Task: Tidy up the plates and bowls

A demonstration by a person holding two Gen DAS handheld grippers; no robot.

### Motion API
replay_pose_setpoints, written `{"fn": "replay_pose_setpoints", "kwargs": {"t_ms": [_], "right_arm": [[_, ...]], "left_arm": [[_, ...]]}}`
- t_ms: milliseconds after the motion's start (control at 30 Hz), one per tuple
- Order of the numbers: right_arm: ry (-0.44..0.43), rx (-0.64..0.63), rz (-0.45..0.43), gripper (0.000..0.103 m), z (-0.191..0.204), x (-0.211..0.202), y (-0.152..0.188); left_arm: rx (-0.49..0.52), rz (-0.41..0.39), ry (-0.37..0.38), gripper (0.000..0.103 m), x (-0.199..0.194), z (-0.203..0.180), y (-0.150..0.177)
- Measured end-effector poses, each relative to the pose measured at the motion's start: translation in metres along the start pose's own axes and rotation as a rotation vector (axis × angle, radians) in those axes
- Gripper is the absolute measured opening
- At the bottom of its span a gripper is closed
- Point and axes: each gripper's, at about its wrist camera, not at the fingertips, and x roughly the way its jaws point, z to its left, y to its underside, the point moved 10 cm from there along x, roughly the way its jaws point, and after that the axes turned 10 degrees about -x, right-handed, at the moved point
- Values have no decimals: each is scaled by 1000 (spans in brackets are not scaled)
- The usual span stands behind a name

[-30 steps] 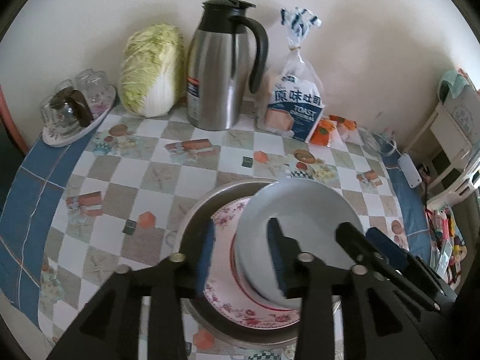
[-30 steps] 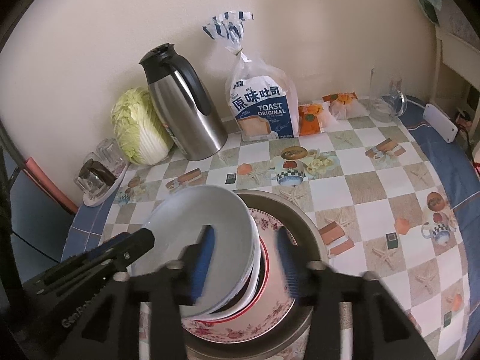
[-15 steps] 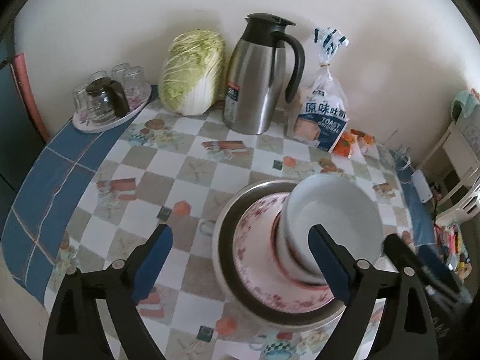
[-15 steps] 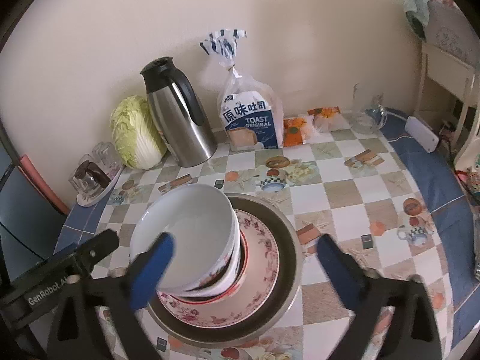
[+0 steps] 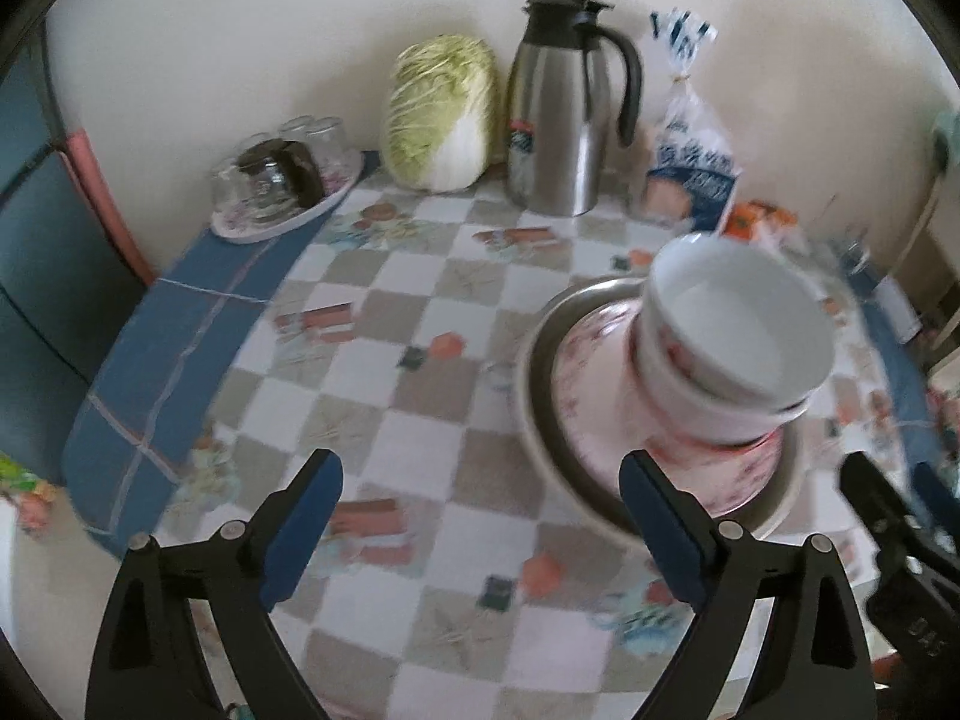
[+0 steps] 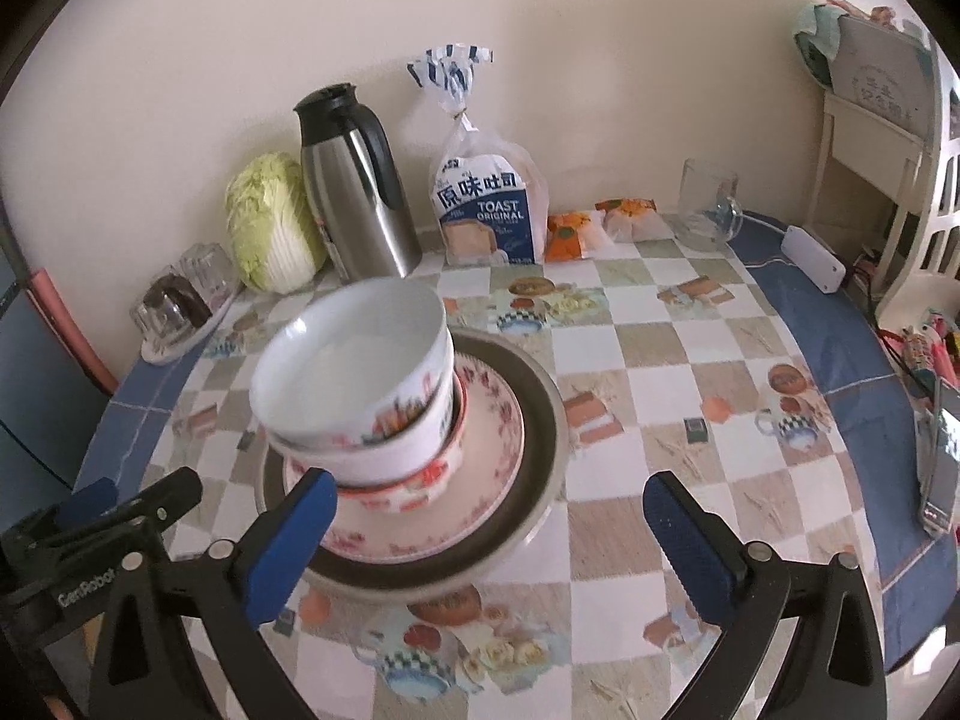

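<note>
On the tabletop [image 6: 708, 360] the sorting looks largely done: the dark-rimmed metal plate [image 6: 540, 414] carries the floral plate [image 6: 492, 420], which carries the stacked bowls [image 6: 366, 384], all ahead of the right gripper [image 6: 489, 522] and over its left finger. The left gripper [image 5: 480, 498] sees the stack past its right finger. Both pairs of fingers stand wide apart, holding nothing; the bowl count, perhaps three, blurs, and no loose dishes show.

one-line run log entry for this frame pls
left gripper: open, empty | right gripper: open, empty | bowl stack: on floral plate in metal pan
</note>
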Motion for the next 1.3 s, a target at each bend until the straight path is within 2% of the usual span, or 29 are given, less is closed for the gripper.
{"fn": "replay_pose_setpoints", "kwargs": {"t_ms": [67, 233, 333, 533, 1300], "right_arm": [[4, -5, 9, 103, 0, -1, 8], [-2, 0, 43, 103, 3, 3, 26], [-5, -22, 74, 103, 9, 9, 34], [-3, -41, 97, 103, 14, 16, 40], [5, -16, 127, 103, 2, 20, 44]], "left_arm": [[6, 7, -20, 94, 1, 5, 6], [-7, 81, 10, 94, 11, 10, 26], [0, 97, -16, 94, 15, 13, 32], [2, 119, -20, 94, 17, 14, 36], [42, 80, -69, 94, 23, 17, 34]]}}
